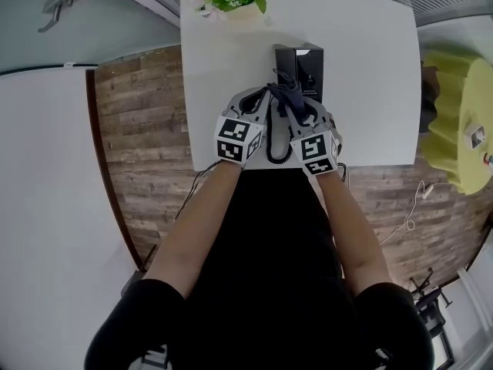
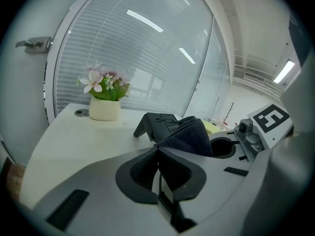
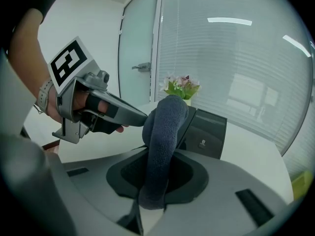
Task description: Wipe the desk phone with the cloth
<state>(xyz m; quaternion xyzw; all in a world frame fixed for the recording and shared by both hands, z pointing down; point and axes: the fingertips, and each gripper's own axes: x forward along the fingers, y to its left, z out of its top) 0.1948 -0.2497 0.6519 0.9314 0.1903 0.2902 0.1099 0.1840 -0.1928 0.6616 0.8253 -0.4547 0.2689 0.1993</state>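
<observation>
Before the desk phone [image 3: 206,129], left gripper [image 2: 157,149] and right gripper [image 3: 158,161] jaws both pinch the cloth [image 3: 165,119]

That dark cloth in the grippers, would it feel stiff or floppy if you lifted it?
Probably floppy: the cloth bends over in a soft roll above the right hand-held gripper pinching it. Likely light, since the left hand-held gripper grips only an edge of it. Its fuzzy weave looks unlikely to slip.
</observation>
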